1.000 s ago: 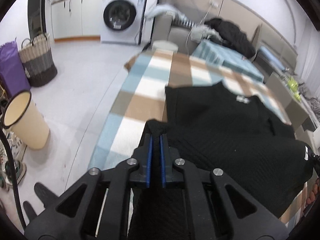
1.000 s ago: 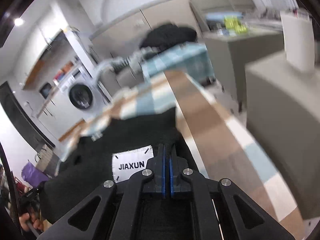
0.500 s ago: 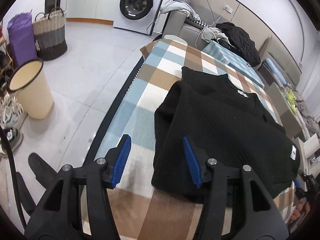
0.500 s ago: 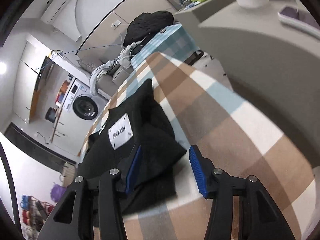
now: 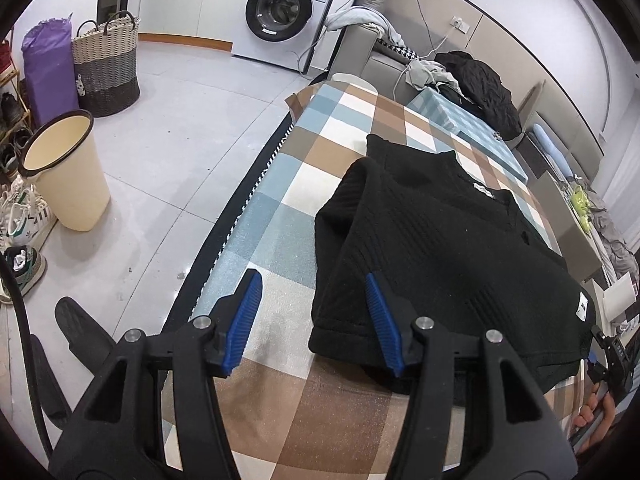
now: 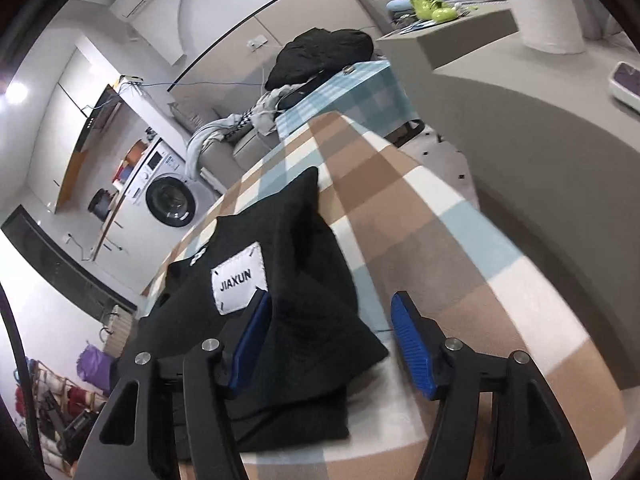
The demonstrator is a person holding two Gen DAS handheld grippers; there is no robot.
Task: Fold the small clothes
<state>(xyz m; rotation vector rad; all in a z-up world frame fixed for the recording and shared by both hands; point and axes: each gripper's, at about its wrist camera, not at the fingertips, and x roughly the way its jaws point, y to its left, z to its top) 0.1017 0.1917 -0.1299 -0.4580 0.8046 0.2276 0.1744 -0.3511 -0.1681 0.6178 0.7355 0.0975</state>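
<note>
Both jaws released; black sweater [image 5: 448, 248] lies by left hand-held gripper [image 5: 312, 320].

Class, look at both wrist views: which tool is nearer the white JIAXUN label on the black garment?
Right. The right tool sits beside the label, jaws opening around the folded corner. The left tool is at the garment's opposite edge, open on nothing.
</note>
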